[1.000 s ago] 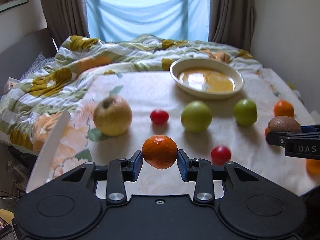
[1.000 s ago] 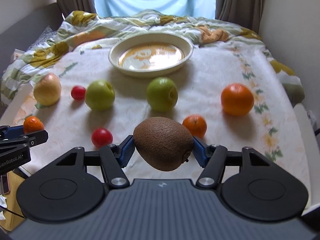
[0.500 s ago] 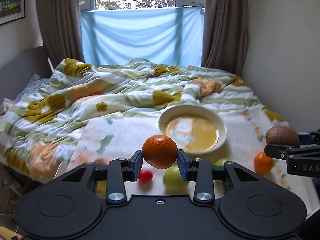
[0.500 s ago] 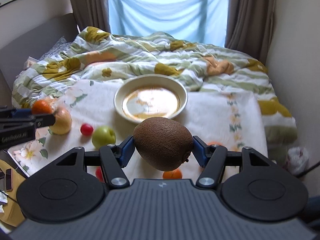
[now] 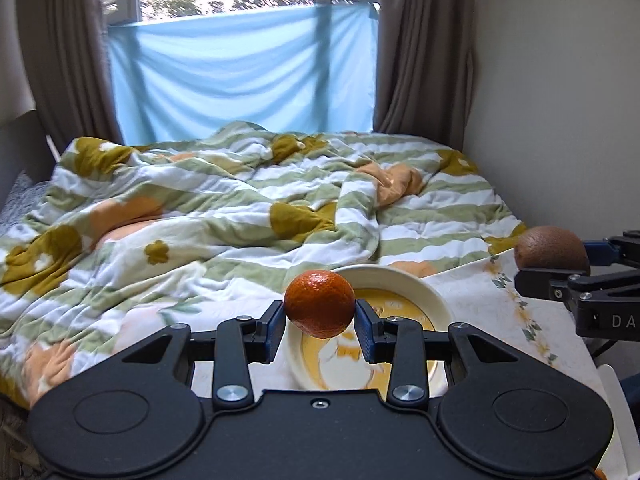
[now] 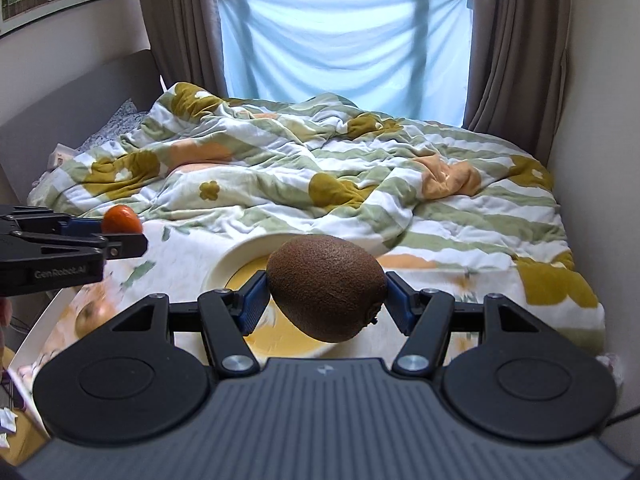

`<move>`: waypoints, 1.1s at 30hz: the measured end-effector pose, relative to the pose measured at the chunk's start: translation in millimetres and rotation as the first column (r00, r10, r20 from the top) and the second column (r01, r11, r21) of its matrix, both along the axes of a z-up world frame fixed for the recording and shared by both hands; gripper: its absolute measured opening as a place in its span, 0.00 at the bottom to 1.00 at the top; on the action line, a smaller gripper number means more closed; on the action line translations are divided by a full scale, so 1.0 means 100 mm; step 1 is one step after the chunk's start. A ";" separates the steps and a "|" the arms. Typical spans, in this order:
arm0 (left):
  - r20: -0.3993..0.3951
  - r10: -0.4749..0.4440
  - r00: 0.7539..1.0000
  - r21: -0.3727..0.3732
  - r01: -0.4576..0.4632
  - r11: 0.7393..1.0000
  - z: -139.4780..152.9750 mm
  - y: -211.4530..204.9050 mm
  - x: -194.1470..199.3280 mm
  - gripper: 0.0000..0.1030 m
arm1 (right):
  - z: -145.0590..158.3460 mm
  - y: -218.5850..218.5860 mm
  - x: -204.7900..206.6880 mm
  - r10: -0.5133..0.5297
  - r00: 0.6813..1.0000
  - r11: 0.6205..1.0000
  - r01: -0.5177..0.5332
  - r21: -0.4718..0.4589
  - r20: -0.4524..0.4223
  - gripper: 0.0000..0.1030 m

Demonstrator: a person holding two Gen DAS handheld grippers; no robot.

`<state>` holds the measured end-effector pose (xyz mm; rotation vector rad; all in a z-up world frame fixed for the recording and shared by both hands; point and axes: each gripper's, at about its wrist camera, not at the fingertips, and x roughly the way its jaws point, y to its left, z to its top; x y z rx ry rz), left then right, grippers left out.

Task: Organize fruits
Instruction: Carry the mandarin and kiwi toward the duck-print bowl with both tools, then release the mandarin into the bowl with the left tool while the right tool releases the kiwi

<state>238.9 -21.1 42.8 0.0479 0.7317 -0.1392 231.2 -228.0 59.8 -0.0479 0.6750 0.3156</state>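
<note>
My left gripper (image 5: pixel 320 322) is shut on a small orange mandarin (image 5: pixel 319 304), held in the air in front of the cream bowl (image 5: pixel 434 300) with a yellow inside. My right gripper (image 6: pixel 326 300) is shut on a brown kiwi (image 6: pixel 326 292), also held above the bowl (image 6: pixel 228 264). The kiwi shows at the right of the left wrist view (image 5: pixel 550 246). The mandarin shows at the left of the right wrist view (image 6: pixel 121 219). The other fruits on the cloth are hidden below the grippers, except a blurred yellow one (image 6: pixel 90 318).
A floral cloth (image 5: pixel 492 300) covers the surface under the bowl. A rumpled green-striped blanket (image 5: pixel 224 208) fills the bed behind. A wall runs along the right side (image 5: pixel 560 100). Curtains and a blue sheet hang at the window (image 5: pixel 240 72).
Both grippers have risen and tilted up with their fruits. The fruits on the cloth have dropped out of view and the bowl now sits low behind the fingers.
</note>
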 end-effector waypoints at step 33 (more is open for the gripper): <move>-0.185 -0.199 0.962 0.020 0.206 0.978 -0.93 -0.30 1.24 0.94 | -0.59 -0.11 1.33 -0.098 0.981 0.994 0.104 0.031 -0.165 0.75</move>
